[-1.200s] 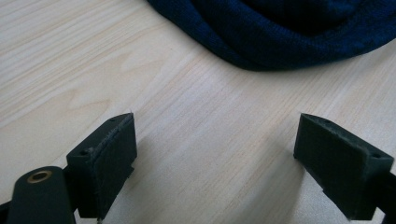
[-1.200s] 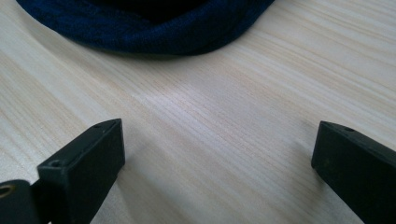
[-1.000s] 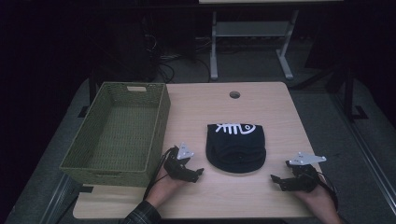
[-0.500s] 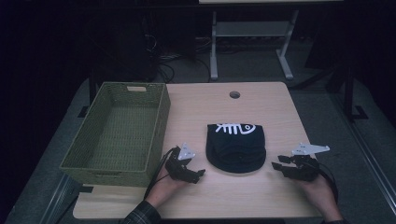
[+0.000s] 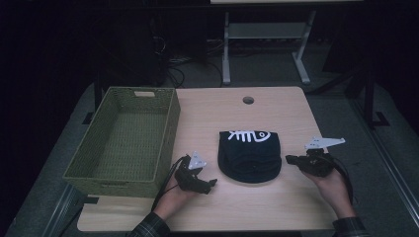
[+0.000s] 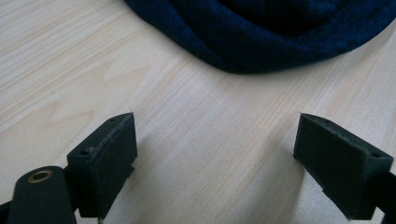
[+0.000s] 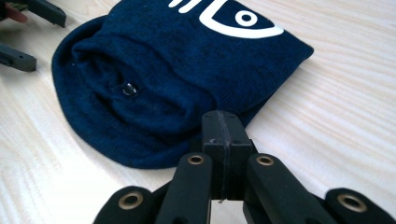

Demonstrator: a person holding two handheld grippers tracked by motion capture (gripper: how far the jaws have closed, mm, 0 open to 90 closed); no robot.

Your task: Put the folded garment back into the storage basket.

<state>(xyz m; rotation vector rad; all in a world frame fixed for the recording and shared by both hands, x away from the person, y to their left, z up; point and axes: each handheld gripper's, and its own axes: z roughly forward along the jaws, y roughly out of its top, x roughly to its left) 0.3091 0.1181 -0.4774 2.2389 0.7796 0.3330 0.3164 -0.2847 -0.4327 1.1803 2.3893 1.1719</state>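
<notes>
Between my two grippers the blue hat lies flat on the table. My left gripper is spread wide; my right gripper is pinched together, empty, just beside its edge.

A dim lab or recording room seems to be hosting this: cables are trailing over the grey floor behind the pale wooden bench, beside a white metal stand.

Green woven basket on table's left, wooden table
</notes>
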